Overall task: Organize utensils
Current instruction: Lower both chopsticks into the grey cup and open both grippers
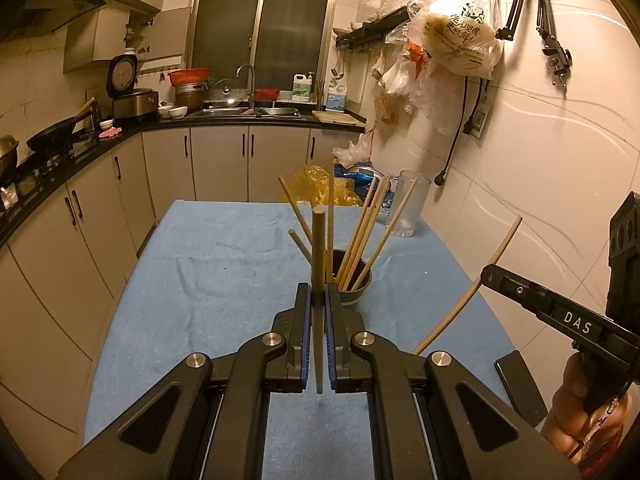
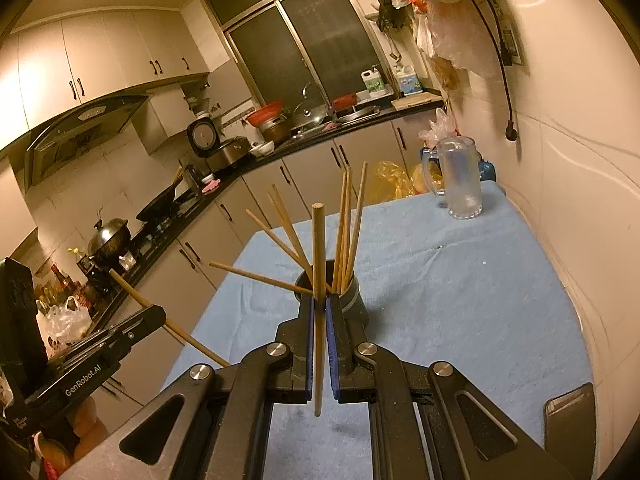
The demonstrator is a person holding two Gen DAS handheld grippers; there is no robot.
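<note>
Most of the job looks done: a fan of wooden chopsticks (image 1: 362, 236) already leans in the dark round holder (image 1: 354, 280) standing mid-tabletop on the blue towel (image 1: 200, 272), and no loose ones show on the cloth. What remains, by my reading, is the two sticks in the air.

The left tool (image 1: 318, 296) has its blue-padded jaws pressed onto one chopstick (image 1: 318, 272), held upright, its top toward 12 o'clock, just short of the holder. The right tool (image 2: 319, 308) pinches a second chopstick (image 2: 318, 280) the same way, close over the holder's near rim. From the left view the right tool sits out at 4 o'clock, its stick slanting up toward 1 o'clock. A frosted glass mug (image 2: 460, 176) stands near the tabletop's far corner, at about 1 o'clock.
</note>
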